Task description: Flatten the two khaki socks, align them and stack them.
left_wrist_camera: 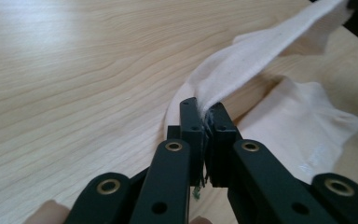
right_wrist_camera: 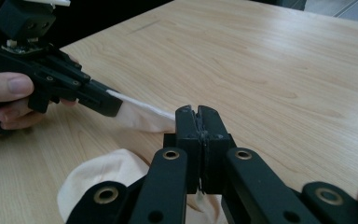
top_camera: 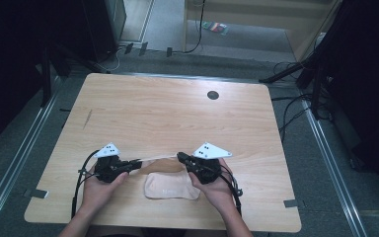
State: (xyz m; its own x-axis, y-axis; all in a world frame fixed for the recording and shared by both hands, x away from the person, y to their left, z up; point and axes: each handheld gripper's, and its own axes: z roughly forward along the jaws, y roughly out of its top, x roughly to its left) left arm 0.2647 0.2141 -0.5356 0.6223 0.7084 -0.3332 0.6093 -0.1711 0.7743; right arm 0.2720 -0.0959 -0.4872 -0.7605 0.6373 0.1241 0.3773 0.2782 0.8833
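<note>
Left tool [top_camera: 134,165] clamped on one end of cream cloth [top_camera: 171,185], right tool [top_camera: 181,158] clamped on other end. Held edge stretched taut between my tools, long axis left-right; rest lay on surface [top_camera: 177,113] just below, nearer me. Both hands equally close.

Left gripper [top_camera: 132,165] and right gripper [top_camera: 181,157] facing inward, jaws closed, each held in one hand

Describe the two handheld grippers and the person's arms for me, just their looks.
Both the left gripper and the right gripper are matte black, with brass-ringed pivots on flat linkage bars. Each carries a white three-cornered plate with small dark dots, and a black cable loops from its rear. The person's forearms are bare, no sleeves or gloves in frame.
</note>
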